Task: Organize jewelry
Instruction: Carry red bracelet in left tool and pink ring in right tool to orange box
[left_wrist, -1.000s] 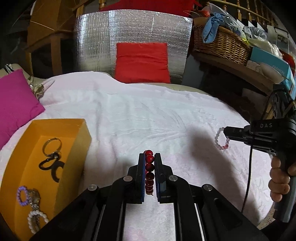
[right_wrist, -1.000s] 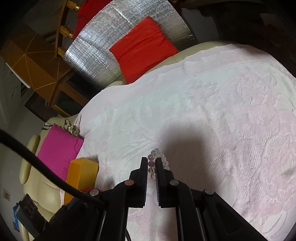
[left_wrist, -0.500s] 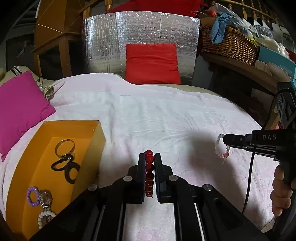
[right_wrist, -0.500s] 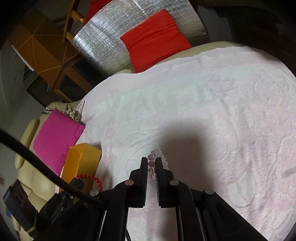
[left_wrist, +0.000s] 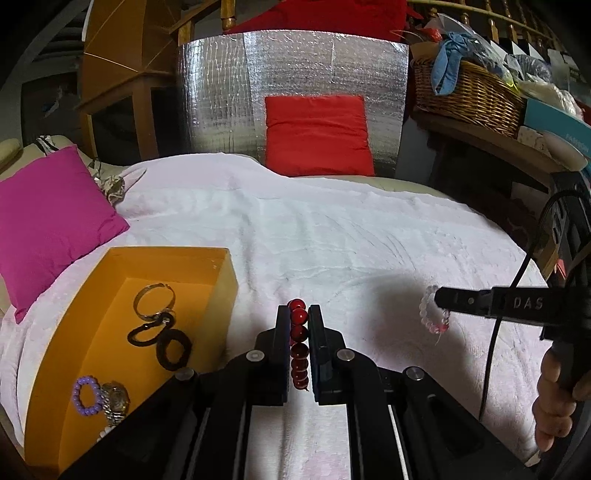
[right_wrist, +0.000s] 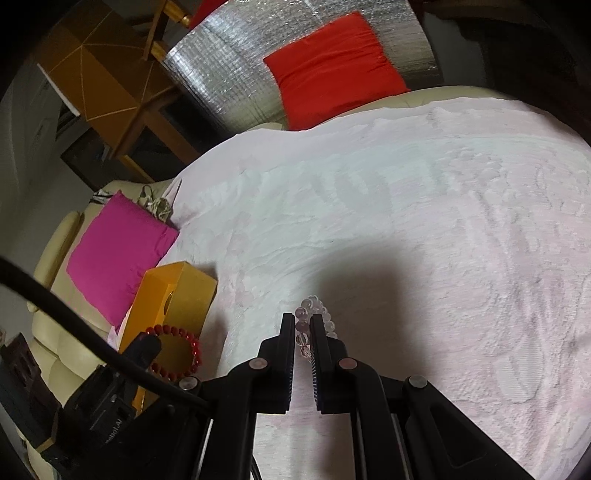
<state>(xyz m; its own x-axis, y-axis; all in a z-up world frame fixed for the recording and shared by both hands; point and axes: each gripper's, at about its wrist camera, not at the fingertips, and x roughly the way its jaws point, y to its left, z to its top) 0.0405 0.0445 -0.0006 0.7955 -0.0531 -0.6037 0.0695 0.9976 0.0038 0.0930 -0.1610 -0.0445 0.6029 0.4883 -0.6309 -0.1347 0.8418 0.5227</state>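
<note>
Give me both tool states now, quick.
Left tool: closed on the red bead bracelet.
Right tool: closed on the clear bead bracelet.

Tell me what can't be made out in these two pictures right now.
- Left wrist view: the near end of the orange box and a white bead bracelet in it are hidden behind the left gripper.
- Right wrist view: the box interior is hidden by its own wall.
- Right wrist view: most of the clear bead bracelet sits between and behind the right gripper fingers.
- Watch dial: too small to read.
</note>
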